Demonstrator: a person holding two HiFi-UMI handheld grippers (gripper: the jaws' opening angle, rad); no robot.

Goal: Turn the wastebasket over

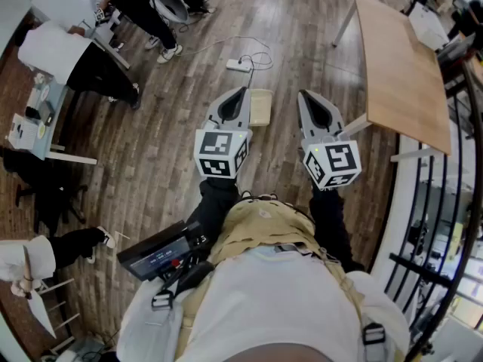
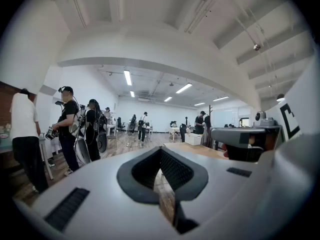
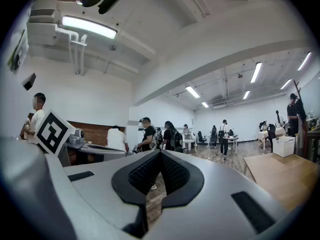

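wooden floor (image 1: 302, 36) fills my head view; a wooden counter (image 1: 400, 74) stands at right. i keep both grippers level above the floor, side by side and apart: left gripper (image 1: 244, 91) with its jaws closed together on nothing, right gripper (image 1: 302, 94) likewise closed and empty. the wastebasket (image 1: 262, 108), a pale beige box, sits on the floor just beyond the left gripper's tip, untouched; a white power strip (image 1: 238, 64) lies farther off

Mid-frame in the head view, the left claw (image 1: 244, 93) hides the left edge of a pale boxy object (image 1: 263, 108), too small to identify. The top edge cuts off a person (image 1: 142, 7) at upper left.
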